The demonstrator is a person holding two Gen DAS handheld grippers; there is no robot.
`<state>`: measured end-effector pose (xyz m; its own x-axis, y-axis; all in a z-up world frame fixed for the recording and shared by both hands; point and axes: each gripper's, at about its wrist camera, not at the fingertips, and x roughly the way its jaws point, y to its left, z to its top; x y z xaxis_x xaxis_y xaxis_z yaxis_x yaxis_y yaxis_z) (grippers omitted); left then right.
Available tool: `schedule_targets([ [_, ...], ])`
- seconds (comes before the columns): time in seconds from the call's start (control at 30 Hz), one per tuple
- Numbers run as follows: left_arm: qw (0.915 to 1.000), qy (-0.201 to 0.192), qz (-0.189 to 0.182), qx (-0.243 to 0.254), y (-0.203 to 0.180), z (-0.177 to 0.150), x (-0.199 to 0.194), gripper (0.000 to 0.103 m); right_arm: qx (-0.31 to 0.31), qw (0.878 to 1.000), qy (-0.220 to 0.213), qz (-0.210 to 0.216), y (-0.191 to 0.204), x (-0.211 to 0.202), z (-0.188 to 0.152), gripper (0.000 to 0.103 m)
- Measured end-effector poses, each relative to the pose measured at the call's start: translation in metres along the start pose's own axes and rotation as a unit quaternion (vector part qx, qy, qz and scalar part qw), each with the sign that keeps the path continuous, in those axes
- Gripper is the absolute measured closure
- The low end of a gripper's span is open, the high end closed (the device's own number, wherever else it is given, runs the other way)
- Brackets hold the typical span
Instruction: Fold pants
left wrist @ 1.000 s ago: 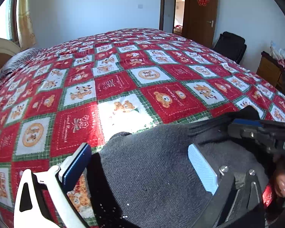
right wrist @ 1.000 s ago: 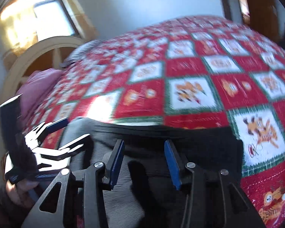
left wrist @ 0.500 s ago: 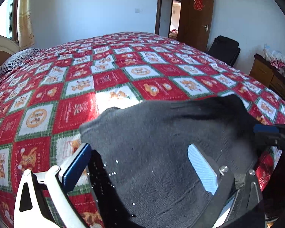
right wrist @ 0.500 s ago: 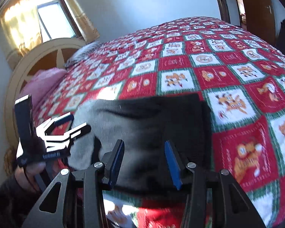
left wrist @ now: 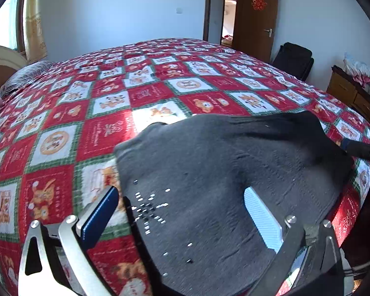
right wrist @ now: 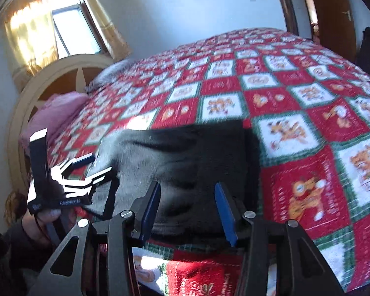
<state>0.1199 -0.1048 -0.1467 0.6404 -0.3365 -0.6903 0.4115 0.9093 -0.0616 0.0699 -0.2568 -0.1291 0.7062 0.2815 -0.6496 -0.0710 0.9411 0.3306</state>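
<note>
Left wrist view, pants: the dark grey pants [left wrist: 222,185] lie folded flat at the near edge of the bed [left wrist: 160,86], directly under and ahead of the left claw [left wrist: 180,214].
Left wrist view, long axis: the folded cloth runs crosswise, from near the left pad to the right side of the bed.
Left wrist view, left claw: the jaws stand wide, nothing pinched; the dark blue pad [left wrist: 98,217] is over the quilt just off the cloth's left edge, and the pale ribbed pad is over the cloth.
Left wrist view, other claw: only the dark tip of the right claw [left wrist: 360,149] shows, at the cloth's far right edge; touching or apart cannot be told.
Left wrist view, texture: soft, matte knit with a few shallow creases and small bright specks near the left side.
Left wrist view, bedding: a quilt of red and white squares with bear pictures and green borders.

Right wrist view, pants: the pants [right wrist: 185,155] lie just ahead of the right claw [right wrist: 187,212], their near edge between its two blue pads.
Right wrist view, right claw: the jaws are partly apart, with no pressing on the cloth visible.
Right wrist view, left claw: the left claw [right wrist: 96,164], held in a hand [right wrist: 37,224], sits at the cloth's left end, jaws spread.
Right wrist view, nearness: each claw is at its own end of the cloth, so a further fold would likely need both ends caught together.
Right wrist view, shape: roughly rectangular, darker on the right half, greyer on the left.
</note>
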Motion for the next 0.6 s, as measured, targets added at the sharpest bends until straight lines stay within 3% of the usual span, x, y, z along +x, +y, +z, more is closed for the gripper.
schedule_targets([
  [0.3,0.9985,-0.015,0.018,-0.049,0.037,-0.002,-0.003,0.0,0.056,0.998,0.015,-0.016,-0.03,0.013,0.001,0.049],
  [0.6,0.9967,-0.013,-0.028,-0.075,0.037,-0.008,0.011,0.0,0.06,0.998,0.024,-0.021,-0.037,0.033,0.004,0.049],
])
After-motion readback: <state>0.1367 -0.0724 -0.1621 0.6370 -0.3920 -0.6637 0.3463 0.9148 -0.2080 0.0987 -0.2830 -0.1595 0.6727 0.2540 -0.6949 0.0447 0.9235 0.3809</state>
